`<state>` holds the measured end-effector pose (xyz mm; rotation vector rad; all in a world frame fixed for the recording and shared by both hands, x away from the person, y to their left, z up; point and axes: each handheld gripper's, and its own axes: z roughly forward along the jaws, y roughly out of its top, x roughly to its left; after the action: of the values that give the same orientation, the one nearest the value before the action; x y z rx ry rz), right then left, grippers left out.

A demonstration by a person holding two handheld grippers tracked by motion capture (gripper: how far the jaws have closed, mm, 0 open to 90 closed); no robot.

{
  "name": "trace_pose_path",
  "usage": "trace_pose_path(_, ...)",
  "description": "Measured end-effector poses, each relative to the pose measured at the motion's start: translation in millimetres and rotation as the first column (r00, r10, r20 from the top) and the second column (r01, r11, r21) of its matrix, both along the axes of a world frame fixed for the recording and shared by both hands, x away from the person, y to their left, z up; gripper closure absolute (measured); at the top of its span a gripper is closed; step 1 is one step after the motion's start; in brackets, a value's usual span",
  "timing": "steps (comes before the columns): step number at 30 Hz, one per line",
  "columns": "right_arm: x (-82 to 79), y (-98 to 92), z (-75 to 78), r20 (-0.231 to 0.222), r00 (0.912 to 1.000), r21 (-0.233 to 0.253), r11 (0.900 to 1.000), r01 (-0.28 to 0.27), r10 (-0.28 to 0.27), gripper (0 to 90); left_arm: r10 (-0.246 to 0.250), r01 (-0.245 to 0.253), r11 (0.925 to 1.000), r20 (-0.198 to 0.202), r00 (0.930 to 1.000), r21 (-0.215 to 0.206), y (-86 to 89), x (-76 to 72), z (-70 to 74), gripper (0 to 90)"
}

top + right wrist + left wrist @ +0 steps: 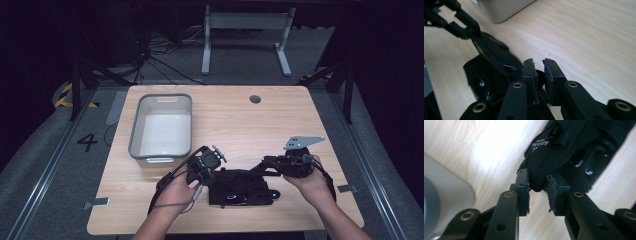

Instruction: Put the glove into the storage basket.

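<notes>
Black bag (242,186) lies at lower centre of the counter (280,120), below the grey tub (161,128). Left gripper (537,188) clamped on a bag fold. Right gripper (539,72) jaws slightly apart at the bag's edge.

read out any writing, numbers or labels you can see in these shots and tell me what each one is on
"4": painted in black on the grey floor left of the table.
White print on the black fabric item pinched between the left gripper fingers: a small logo and one line of capitals, too blurred and tilted to read for certain.
No writing shows on the grey bin.
</notes>
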<state>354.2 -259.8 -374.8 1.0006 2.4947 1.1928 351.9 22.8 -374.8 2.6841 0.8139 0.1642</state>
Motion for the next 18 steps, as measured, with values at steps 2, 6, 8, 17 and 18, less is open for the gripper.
trace_pose_path(2,-6.6,-1.1,-2.7,-0.010,0.9999,-0.006,1.000,-0.012,0.012,79.4,-0.021,0.021,0.9998,-0.043,0.9989,-0.001,-0.2,-1.7,-1.5,69.0)
trace_pose_path(6,-21.0,-2.6,-10.3,-0.037,0.9986,-0.026,0.999,-0.038,0.037,78.7,-0.046,0.048,0.9986,-0.108,0.9931,0.021,-3.1,-5.6,-7.3,68.1)
trace_pose_path(8,-26.2,-3.7,-13.1,-0.051,0.9976,-0.032,0.998,-0.048,0.047,77.8,-0.059,0.063,0.9977,-0.145,0.9877,0.023,-3.7,-6.8,-9.4,65.5)
trace_pose_path(17,-43.1,-6.7,-27.6,-0.149,0.9847,-0.041,0.994,-0.099,0.091,74.5,-0.095,0.084,0.9947,-0.226,0.9695,-0.060,6.5,-8.5,-4.5,59.8)
trace_pose_path(18,-44.0,-6.5,-29.5,-0.161,0.9823,-0.043,0.994,-0.105,0.097,74.5,-0.091,0.078,0.9950,-0.228,0.9694,-0.062,7.6,-7.9,-4.4,59.5)
